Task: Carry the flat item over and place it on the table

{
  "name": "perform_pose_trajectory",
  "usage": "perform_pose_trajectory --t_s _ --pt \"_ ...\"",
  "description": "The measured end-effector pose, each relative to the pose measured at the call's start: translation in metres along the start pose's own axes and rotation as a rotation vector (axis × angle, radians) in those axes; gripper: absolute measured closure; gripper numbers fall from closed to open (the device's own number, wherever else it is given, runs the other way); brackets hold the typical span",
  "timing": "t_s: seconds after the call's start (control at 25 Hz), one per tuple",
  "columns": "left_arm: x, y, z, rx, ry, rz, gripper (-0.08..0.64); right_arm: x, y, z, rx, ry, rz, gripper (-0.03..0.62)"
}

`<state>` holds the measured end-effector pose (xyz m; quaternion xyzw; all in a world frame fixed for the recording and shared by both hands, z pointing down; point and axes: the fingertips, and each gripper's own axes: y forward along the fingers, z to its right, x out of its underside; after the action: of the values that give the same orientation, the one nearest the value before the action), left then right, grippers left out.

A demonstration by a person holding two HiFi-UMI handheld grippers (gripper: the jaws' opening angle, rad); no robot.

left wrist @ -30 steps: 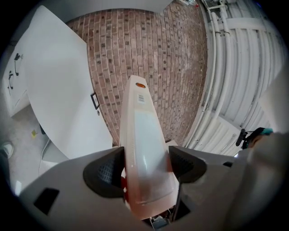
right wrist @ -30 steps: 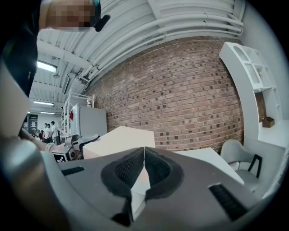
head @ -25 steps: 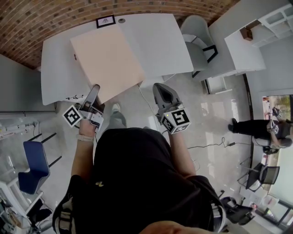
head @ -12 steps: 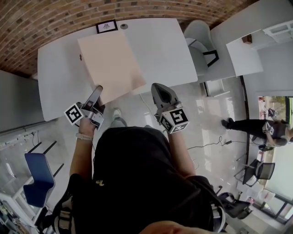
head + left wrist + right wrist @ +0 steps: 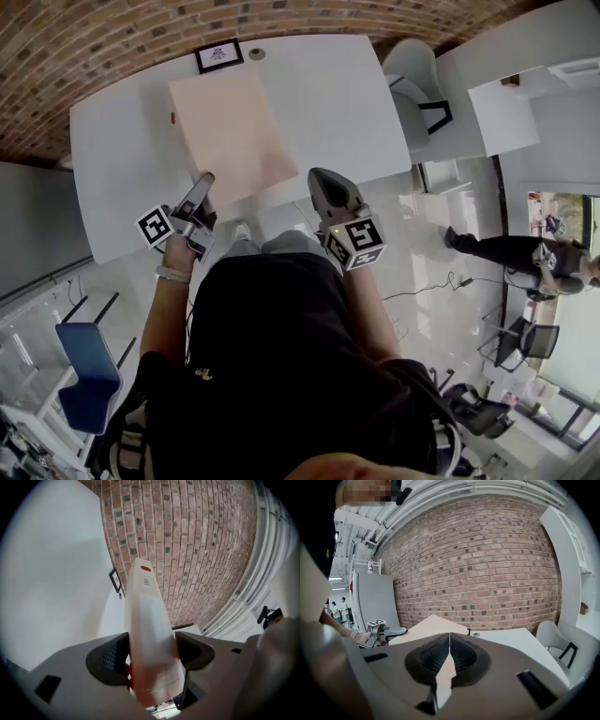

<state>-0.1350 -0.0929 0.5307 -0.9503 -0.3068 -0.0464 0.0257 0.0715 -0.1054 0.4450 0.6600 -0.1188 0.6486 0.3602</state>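
While left gripper clamps its corner, flat board over white table

Bright, even light here; glossy floor right of the white table gleams, fisheye bends every edge, nearby board blurs.

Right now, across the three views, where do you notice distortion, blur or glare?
Head view: fisheye curves the brick wall; the floor glares. Left gripper view: the flat board blurs near the lens, corners vignette black. Right gripper view: the wall bulges but looks sharp.
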Motion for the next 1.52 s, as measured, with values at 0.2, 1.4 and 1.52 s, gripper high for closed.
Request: perform_pose_trajectory --t_s 0.2,1.4,1.52 --pt "-0.001 0.011 -0.014 -0.033 -0.02 -0.007 0.252 0.009 0.008 0.014 -0.004 0.013 -0.052 0.58" --pt "-0.019 0.074 -0.116 -0.115 -0.074 -0.065 0.252 0.061 0.082 0.062 -0.131 -0.007 -0.27 0.58" --pt "-0.027 0.071 -0.13 -0.139 -0.1 -0.026 0.252 0.08 0.096 0.056 -0.164 -0.01 -0.317 0.578"
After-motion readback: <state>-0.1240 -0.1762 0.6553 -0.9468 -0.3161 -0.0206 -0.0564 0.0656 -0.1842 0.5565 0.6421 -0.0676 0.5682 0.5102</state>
